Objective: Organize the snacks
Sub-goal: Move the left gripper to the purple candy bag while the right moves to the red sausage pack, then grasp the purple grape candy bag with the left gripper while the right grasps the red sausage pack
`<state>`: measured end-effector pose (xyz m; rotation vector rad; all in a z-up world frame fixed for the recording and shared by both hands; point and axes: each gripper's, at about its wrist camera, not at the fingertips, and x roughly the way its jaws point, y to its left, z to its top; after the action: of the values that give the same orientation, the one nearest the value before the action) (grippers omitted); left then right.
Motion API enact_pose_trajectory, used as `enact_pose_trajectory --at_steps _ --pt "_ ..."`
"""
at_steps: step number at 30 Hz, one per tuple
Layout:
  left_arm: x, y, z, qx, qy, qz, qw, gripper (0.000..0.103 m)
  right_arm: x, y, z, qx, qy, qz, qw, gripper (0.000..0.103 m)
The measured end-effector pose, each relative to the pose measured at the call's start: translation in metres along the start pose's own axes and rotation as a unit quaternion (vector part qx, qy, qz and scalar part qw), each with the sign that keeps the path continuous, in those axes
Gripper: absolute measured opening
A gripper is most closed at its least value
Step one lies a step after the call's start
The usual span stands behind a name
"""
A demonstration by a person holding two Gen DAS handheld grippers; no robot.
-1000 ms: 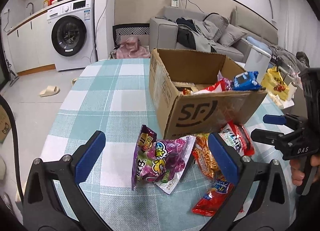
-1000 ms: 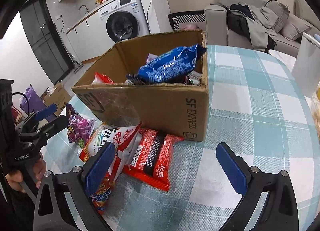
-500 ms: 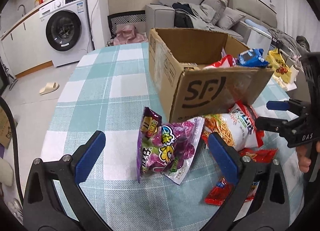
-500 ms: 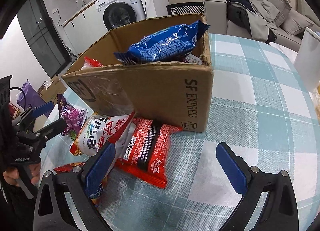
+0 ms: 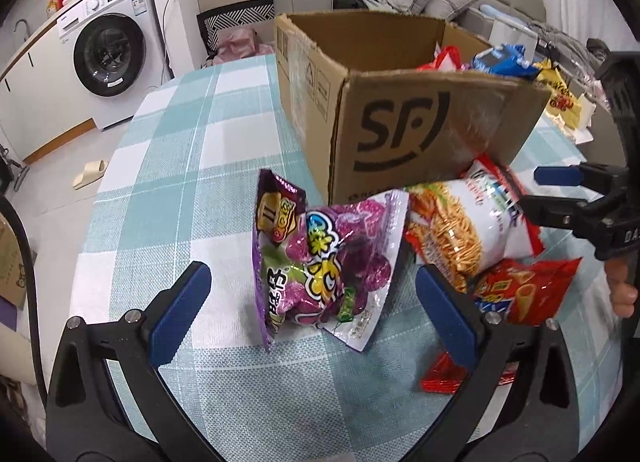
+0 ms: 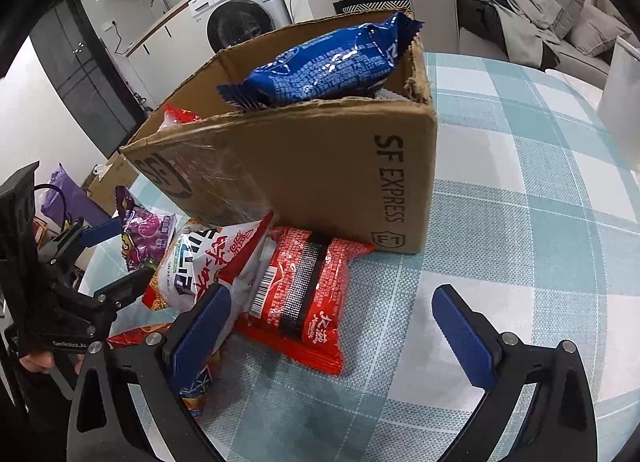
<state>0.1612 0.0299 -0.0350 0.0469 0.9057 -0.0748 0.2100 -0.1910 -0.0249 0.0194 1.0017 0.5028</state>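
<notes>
The left claw (image 5: 310, 314) is spread wide and empty, its blue pads on either side of a purple snack bag (image 5: 320, 262) that stands tilted on the checked bench (image 5: 168, 166), without touching it. Just right of that bag, a white-and-red bag of crispy sticks (image 5: 472, 230) leans against the front of the open SF Express cardboard box (image 5: 400, 134), and a red chip bag (image 5: 524, 286) lies below it. The right claw (image 6: 334, 334) is likewise open and holds nothing; it hangs low over a red instant-noodle packet (image 6: 308, 290) lying flat at the box's corner, its left pad beside the packet's edge. A blue snack packet (image 6: 324, 66) rests across the top of the box, poking above the rim.
</notes>
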Motion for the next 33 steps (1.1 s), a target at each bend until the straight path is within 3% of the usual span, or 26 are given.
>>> enact_pose_trajectory --at_steps 17,21,29,33 --pt "0.023 0.017 0.001 -0.032 0.020 0.013 0.9992 0.102 0.017 0.007 -0.003 -0.029 0.006 -0.064 0.998 0.102" --pt "0.024 0.017 0.001 -0.036 0.019 0.010 0.9991 0.102 0.018 0.007 -0.003 -0.023 0.002 -0.055 0.998 0.101" --pt "0.028 0.020 0.000 -0.049 0.018 -0.004 0.9986 0.102 0.016 0.011 -0.006 -0.027 -0.003 -0.031 0.999 0.079" --pt "0.029 0.023 0.000 -0.060 0.019 -0.011 0.9980 0.102 0.013 0.010 -0.005 -0.026 -0.005 -0.016 1.000 0.062"
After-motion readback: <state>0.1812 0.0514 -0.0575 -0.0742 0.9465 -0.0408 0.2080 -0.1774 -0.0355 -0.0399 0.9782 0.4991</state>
